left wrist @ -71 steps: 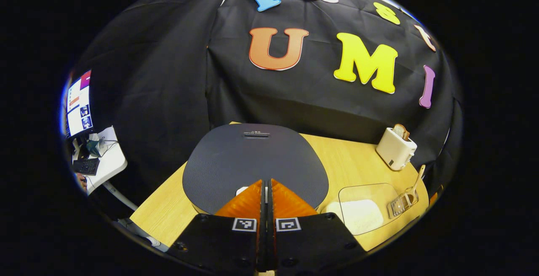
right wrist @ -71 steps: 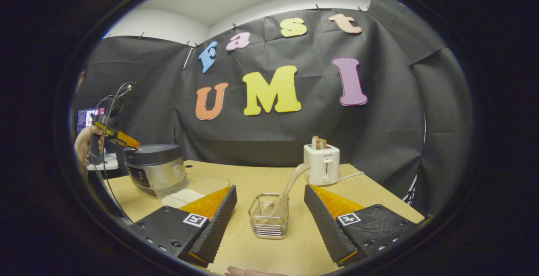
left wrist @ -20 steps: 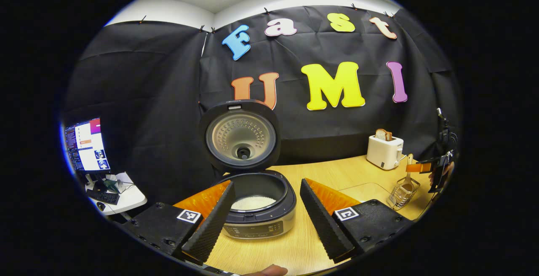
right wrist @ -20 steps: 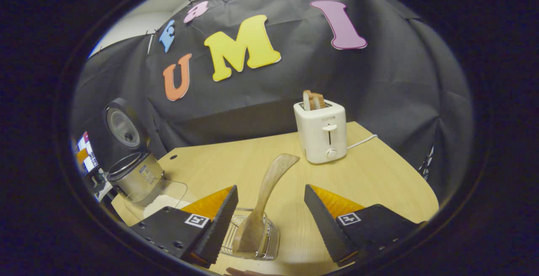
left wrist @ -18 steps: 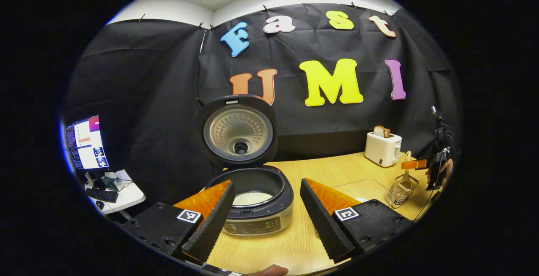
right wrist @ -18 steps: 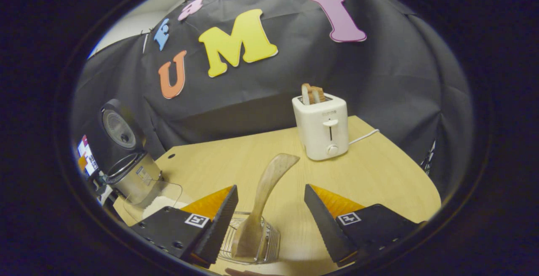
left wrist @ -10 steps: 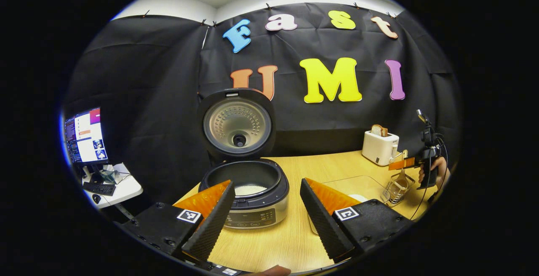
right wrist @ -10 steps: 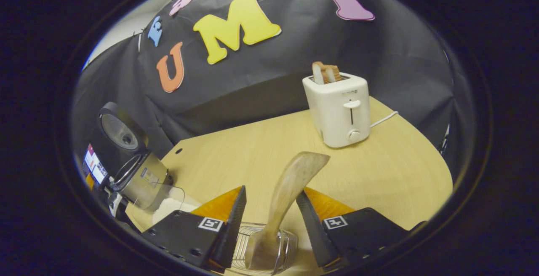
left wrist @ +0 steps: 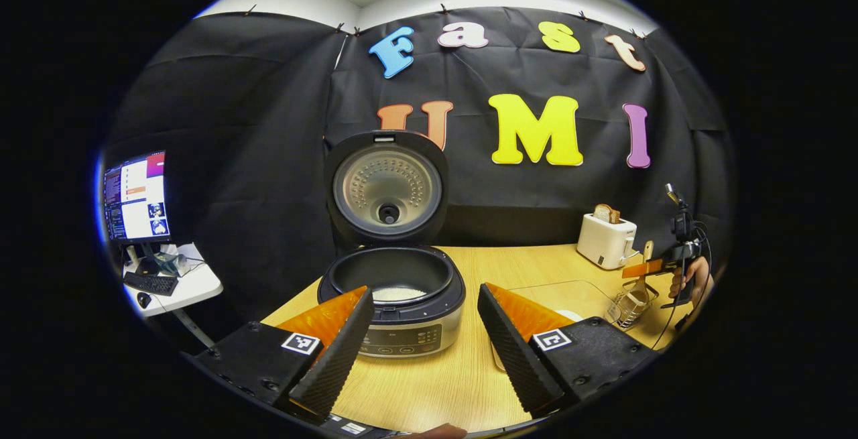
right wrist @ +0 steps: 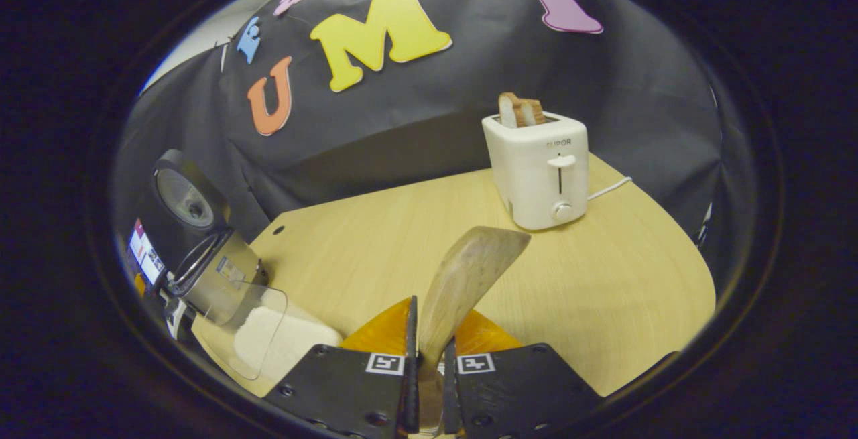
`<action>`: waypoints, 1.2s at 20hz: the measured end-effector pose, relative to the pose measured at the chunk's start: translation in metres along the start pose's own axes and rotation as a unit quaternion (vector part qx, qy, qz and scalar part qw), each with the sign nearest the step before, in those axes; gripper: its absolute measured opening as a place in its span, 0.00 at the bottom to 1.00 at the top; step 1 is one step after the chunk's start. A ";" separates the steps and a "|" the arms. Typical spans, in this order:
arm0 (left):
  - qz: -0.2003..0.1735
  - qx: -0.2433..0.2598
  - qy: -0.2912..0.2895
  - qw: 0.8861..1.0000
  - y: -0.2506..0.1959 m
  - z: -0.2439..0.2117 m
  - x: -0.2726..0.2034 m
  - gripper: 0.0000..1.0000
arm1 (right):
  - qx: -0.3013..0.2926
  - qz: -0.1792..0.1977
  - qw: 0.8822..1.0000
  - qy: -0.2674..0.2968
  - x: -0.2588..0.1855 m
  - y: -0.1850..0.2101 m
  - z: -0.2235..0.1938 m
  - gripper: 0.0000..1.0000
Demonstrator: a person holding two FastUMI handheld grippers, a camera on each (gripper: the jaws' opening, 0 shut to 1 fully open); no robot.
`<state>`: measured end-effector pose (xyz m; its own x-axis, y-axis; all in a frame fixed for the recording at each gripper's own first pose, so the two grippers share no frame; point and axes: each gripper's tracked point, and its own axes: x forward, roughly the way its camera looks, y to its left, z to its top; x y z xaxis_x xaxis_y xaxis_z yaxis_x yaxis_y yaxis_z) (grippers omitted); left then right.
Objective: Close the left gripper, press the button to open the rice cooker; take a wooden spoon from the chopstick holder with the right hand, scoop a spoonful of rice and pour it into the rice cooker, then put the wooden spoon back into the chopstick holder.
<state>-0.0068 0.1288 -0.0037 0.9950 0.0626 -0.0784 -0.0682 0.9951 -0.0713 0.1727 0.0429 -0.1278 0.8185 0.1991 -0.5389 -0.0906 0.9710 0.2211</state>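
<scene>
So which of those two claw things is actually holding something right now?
The right gripper: its fingers are pressed onto the wooden spoon handle. The left gripper is spread wide open in front of the rice cooker.

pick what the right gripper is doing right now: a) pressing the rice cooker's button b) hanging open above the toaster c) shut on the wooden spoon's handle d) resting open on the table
c: in the right gripper view the right gripper has both fingers pressed on the handle of the wooden spoon, whose broad end sticks up in front of the toaster.
</scene>
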 end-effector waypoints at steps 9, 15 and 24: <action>-0.016 -0.017 -0.014 1.000 -0.001 0.007 -0.007 0.99 | -0.103 -0.041 0.987 -0.119 -0.072 0.037 0.046 0.13; -0.018 -0.009 -0.023 1.000 -0.003 0.011 -0.027 0.99 | -0.138 0.002 0.976 -0.170 -0.110 0.108 0.071 0.13; -0.031 -0.016 -0.025 0.999 0.004 0.001 -0.043 0.99 | -0.155 0.038 0.970 -0.186 -0.102 0.200 0.063 0.09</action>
<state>-0.0499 0.1300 0.0002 0.9997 0.0051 -0.0230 -0.0075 0.9943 -0.1063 0.1065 0.2087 0.0223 0.9457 0.2654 -0.1877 -0.2768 0.9602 -0.0370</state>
